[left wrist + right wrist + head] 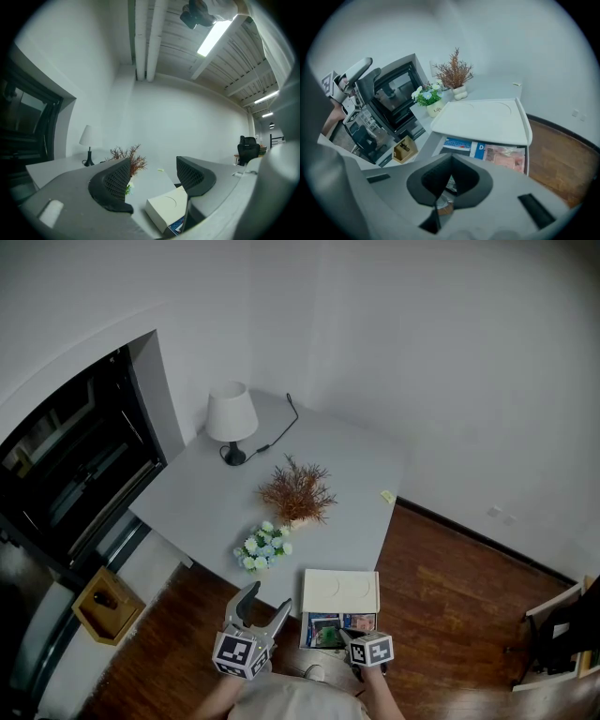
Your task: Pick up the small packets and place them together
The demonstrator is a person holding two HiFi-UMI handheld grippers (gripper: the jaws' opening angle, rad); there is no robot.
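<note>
A white box with its lid (340,592) folded back lies at the grey table's near edge. Several small packets (339,626) lie in its tray; in the right gripper view a blue packet (461,144) and a pink packet (506,157) show under the lid (483,119). My right gripper (346,635) hangs over the tray, tilted down, with its jaws (451,158) shut tip to tip. A sliver of packet shows through the gap behind the tips. My left gripper (264,602) is held level left of the box, open and empty (152,164); the box (166,206) lies below it.
On the table (197,498) stand a white lamp (231,418), a dried brown plant (297,491) and a pot of small flowers (263,547). A small yellow scrap (387,496) lies near the right edge. A wooden box (108,604) sits on the floor at the left.
</note>
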